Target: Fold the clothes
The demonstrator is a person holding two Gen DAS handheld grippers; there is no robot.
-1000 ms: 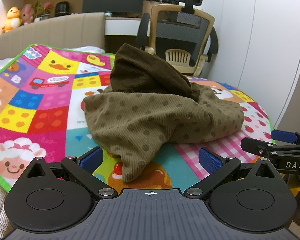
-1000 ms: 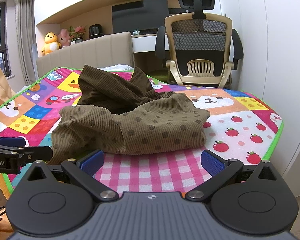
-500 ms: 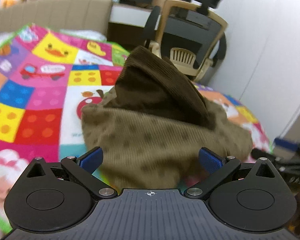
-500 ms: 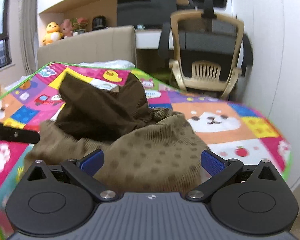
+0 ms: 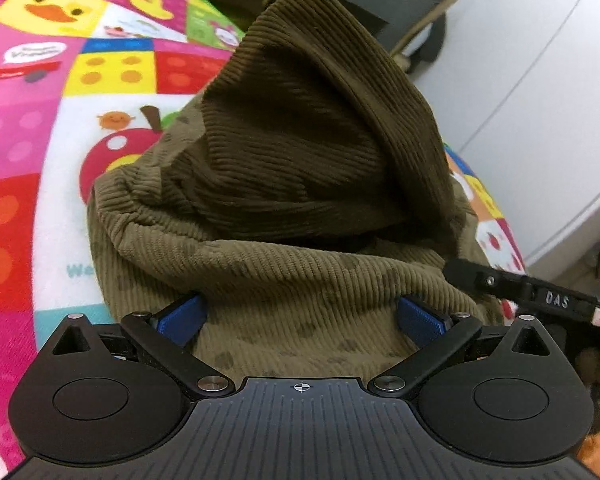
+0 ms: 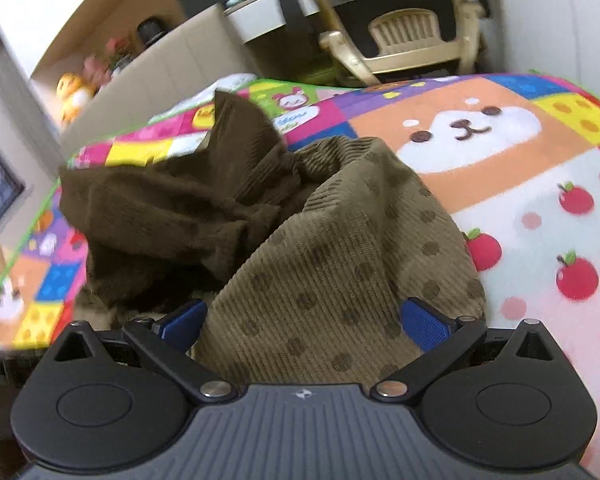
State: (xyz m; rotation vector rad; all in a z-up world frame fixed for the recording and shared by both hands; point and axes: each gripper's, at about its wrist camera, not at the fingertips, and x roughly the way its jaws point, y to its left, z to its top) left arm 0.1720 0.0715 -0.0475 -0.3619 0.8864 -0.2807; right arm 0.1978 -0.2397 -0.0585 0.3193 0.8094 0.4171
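Both tools have closed in on the crumpled corduroy garment point(image 5: 300, 208) lying on the colourful play mat point(image 5: 28, 128). The left hand-held gripper point(image 5: 300, 316) and right hand-held gripper point(image 6: 302, 318) now straddle its near edge, jaws wide, gripping nothing yet. Grasping looks imminent.
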